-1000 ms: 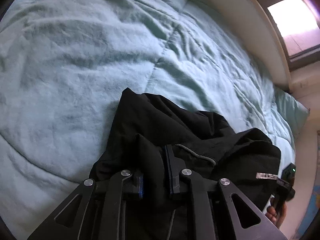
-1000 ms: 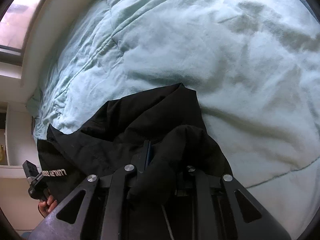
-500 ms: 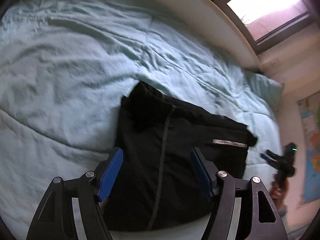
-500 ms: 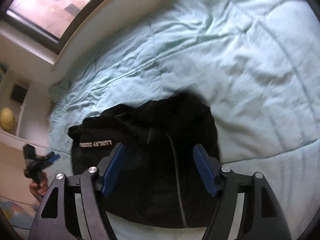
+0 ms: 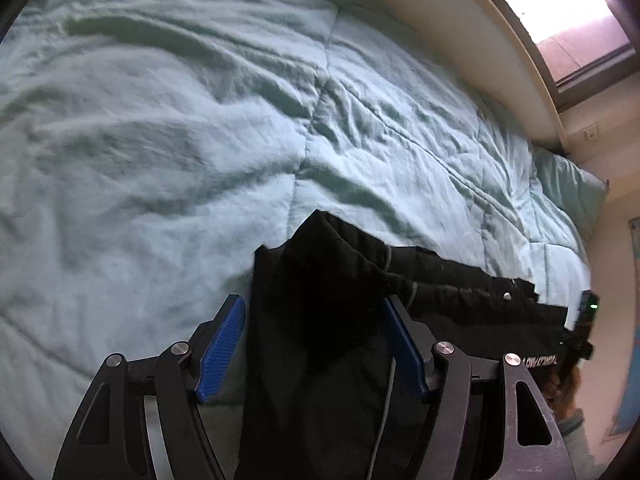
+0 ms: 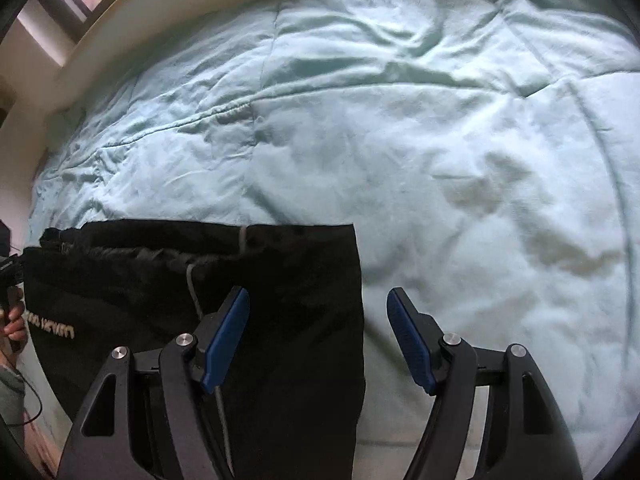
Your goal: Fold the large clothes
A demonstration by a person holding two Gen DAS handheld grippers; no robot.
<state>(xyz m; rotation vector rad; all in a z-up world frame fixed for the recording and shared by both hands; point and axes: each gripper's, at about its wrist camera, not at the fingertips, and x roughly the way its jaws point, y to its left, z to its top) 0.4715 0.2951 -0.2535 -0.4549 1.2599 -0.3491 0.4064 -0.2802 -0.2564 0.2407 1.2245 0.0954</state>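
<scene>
A black garment [image 5: 320, 320] with white lettering and a grey cord lies folded on the pale teal quilt [image 5: 160, 140]. My left gripper [image 5: 312, 346] hangs open just above its left end; the cloth shows between the blue pads [image 5: 222, 348], but they do not press on it. In the right wrist view the garment [image 6: 280, 280] fills the lower left, its straight right edge running down between the jaws. My right gripper [image 6: 318, 334] is open over that edge, with nothing held. Each view shows the other gripper at the garment's far end, held by a hand [image 6: 14, 320].
The quilt [image 6: 440, 160] spreads wide and rumpled beyond the garment. A teal pillow [image 5: 568, 196] lies at the far right end of the bed. A cream ledge [image 5: 460, 20] and a window [image 5: 560, 12] run along the bed's far side.
A second ago both grippers were shut on bunched folds of the black garment. Both have let go and opened, and the garment now lies flat. The grippers lifted away, then came back closer.
</scene>
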